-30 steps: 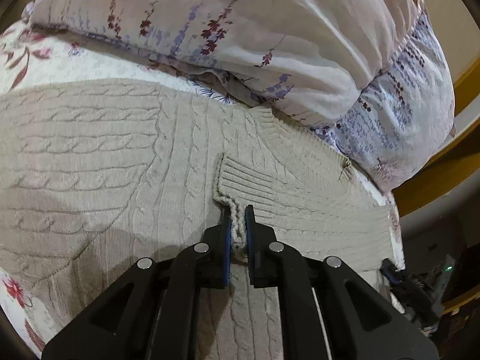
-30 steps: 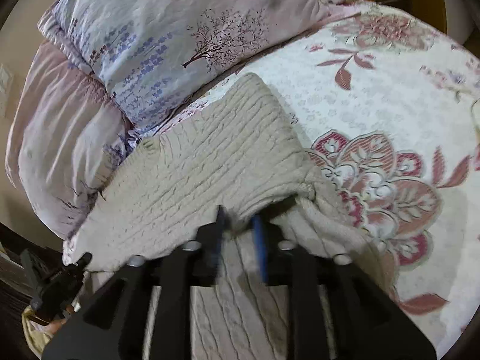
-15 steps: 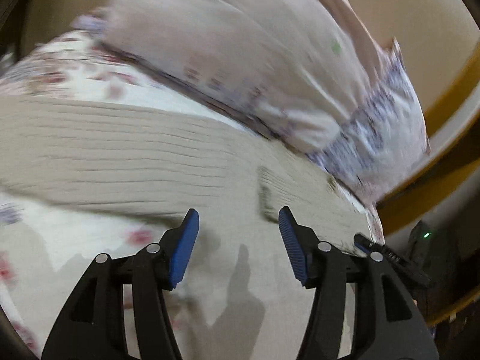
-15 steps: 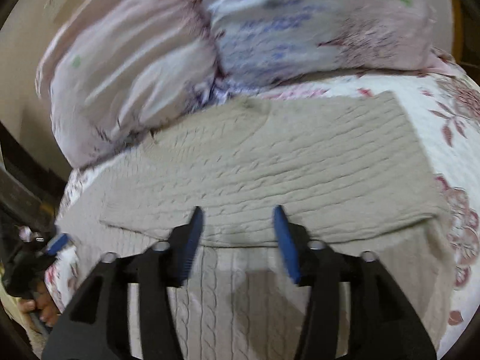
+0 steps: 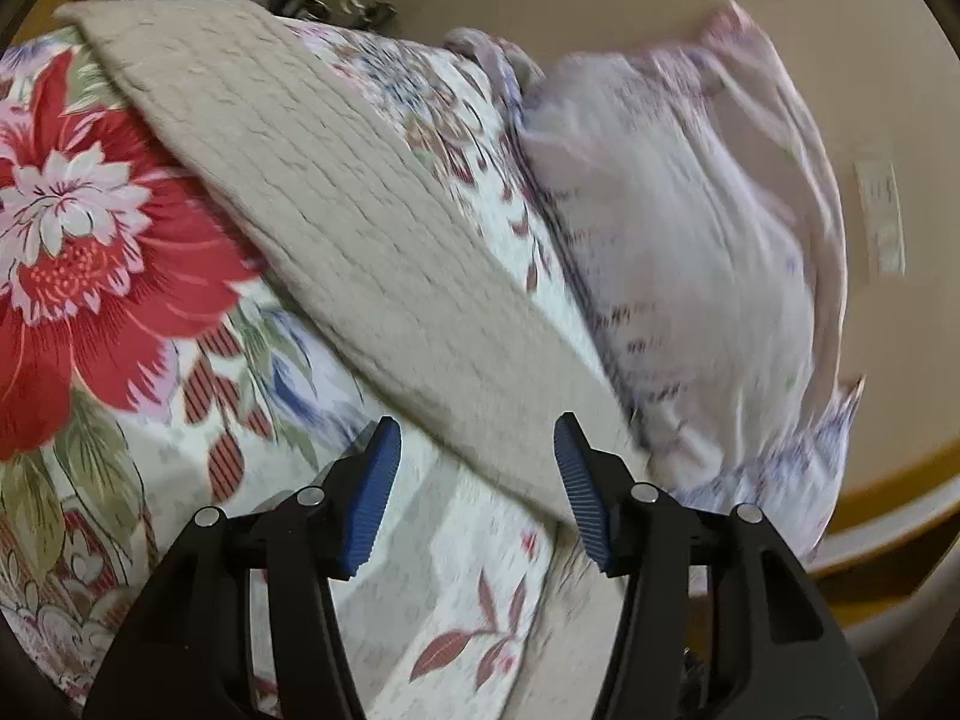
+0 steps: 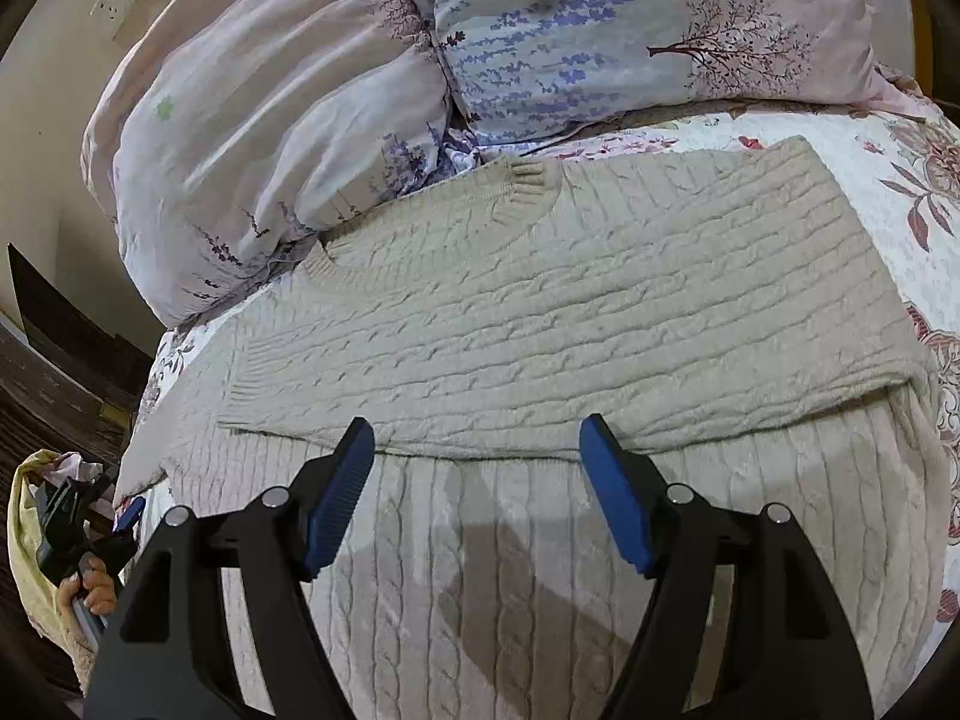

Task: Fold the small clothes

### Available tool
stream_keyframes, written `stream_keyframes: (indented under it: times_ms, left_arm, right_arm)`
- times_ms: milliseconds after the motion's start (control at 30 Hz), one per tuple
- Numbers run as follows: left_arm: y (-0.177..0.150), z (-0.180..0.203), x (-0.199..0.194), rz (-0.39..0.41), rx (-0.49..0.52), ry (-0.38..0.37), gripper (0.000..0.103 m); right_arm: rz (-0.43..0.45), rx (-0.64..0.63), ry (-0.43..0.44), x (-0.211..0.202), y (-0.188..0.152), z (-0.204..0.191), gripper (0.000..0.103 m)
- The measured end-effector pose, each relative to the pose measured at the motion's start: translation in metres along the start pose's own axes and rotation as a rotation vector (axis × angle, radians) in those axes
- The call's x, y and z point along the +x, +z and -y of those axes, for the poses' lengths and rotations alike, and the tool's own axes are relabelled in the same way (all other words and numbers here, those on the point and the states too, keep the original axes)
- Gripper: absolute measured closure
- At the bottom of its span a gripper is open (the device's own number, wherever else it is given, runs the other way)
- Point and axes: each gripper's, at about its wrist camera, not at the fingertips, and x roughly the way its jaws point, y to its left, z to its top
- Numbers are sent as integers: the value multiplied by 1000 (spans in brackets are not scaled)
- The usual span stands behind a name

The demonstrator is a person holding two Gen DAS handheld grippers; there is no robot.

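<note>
Floral bedspread (image 6: 888, 138) covers the bed, white ground with red and maroon flowers; two pale lilac printed pillows (image 6: 420, 54) are stacked at the head, against a beige wall. Beige cable-knit sweater (image 6: 570, 312) lies flat on the spread just below the pillows, neckline touching the pillow edge. Both sleeves are folded across the chest in a wide horizontal band, ribbed cuff at the left end of that band. Lower body of the sweater spreads toward the camera under the band.

Right gripper (image 6: 477, 492) hovers over the sweater's lower body, just short of the folded band's near edge. Blue-padded fingers (image 6: 336, 498) spread wide, nothing between them, no contact with the knit visible.

Left gripper (image 5: 474, 492) is off to the side, view tilted and motion-blurred. Its fingers (image 5: 369, 498) are also spread wide and empty. Through its view the sweater (image 5: 336, 198) runs as a diagonal strip across the spread, a big red flower print (image 5: 78, 240) beside it. In the right wrist view, the left gripper shows at the bed's left edge, held in a hand (image 6: 96, 591).
</note>
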Motion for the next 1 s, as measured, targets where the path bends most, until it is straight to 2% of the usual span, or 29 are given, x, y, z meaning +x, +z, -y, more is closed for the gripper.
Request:
stream_keyframes:
  times_ms: [200,333,433,533,633,733,800,933,1000]
  left_arm:
    - [16,-19,-6,68,-162,-32,55]
    - [18,-28,-9,77,-210,-40,64]
    - [17,-31,-14,93,-226,-16,66]
    - [23,-27,-18,110,-196,66,64]
    - [31,-22,-16,92,-157,105,64]
    - [33,-22,-15,108,-149,121,65]
    - [33,-25,-16,118,-164,119,71]
    - [35,-32,-16,128,-190,111,96]
    - [35,-29,-17,142,-177,92,97]
  right_arm:
    - [-10,6,19,-1,-2,0,31]
    - [-11,9,25,-1,-2,2,31]
    - [-11,11,28,-2,-2,1,31]
    - [-12,9,33,-2,-2,0,31]
    - [-16,11,39,0,-3,0,31]
    - [-18,13,44,1,-4,1,31]
    - [-20,16,49,1,-4,2,31]
    - [-16,20,52,-2,-3,4,31]
    - [-14,25,49,-5,-2,4,31]
